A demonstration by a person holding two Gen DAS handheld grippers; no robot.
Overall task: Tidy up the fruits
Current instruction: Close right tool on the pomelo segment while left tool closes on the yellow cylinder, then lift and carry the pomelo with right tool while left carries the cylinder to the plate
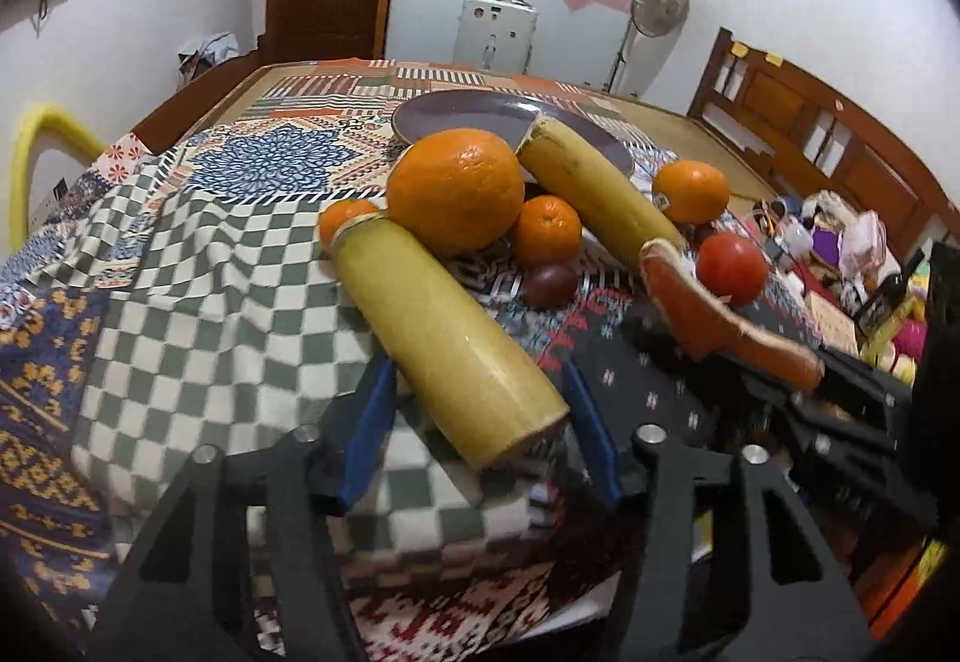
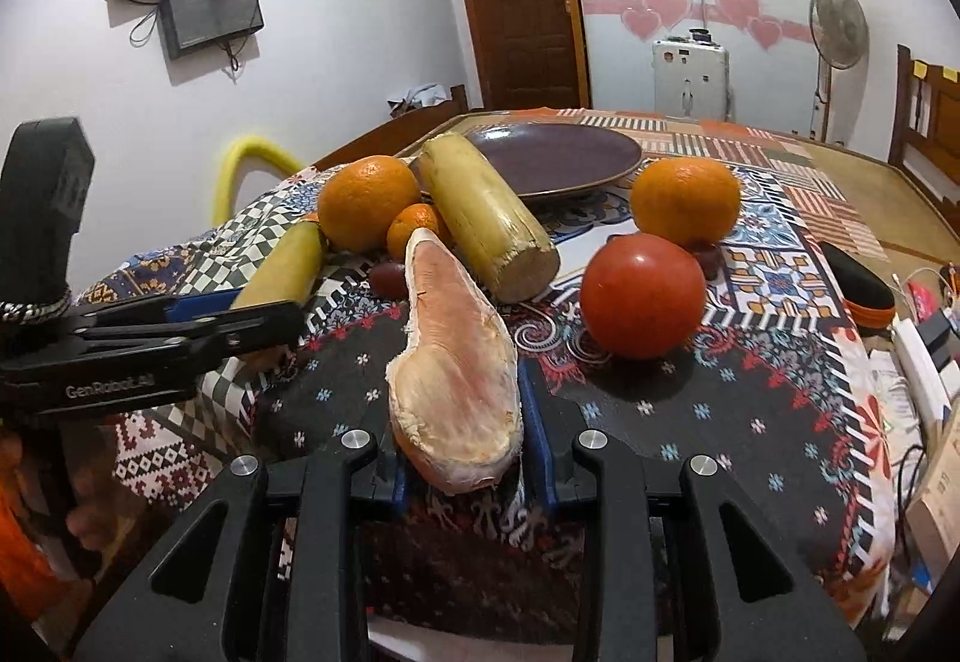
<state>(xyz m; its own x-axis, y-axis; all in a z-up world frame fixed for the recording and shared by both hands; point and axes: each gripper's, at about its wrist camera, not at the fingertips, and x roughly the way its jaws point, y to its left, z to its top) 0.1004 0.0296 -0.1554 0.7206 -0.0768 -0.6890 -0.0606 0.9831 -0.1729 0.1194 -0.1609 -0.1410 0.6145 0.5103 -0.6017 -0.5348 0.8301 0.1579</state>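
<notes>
My left gripper [image 1: 480, 386] is shut on a yellow sugarcane piece [image 1: 444, 326] that lies on the checked cloth; its blue fingers [image 1: 375, 422] press both sides near the cut end. In the right wrist view the same sugarcane piece [image 2: 282, 266] sits in the left gripper [image 2: 264, 314]. My right gripper [image 2: 462, 446] is shut on a pink pomelo wedge [image 2: 456, 362], held above the cloth. Beyond lie a big orange [image 1: 456, 188], a mandarin [image 1: 546, 230], a second sugarcane piece [image 2: 486, 218], another orange [image 2: 684, 200], a tomato [image 2: 642, 296] and a purple plate [image 2: 558, 158].
A small dark fruit [image 1: 549, 287] lies by the mandarin. A black and orange case [image 2: 858, 290] rests near the table's right edge, with cables and clutter beyond. A yellow chair back [image 2: 240, 164] stands at the left.
</notes>
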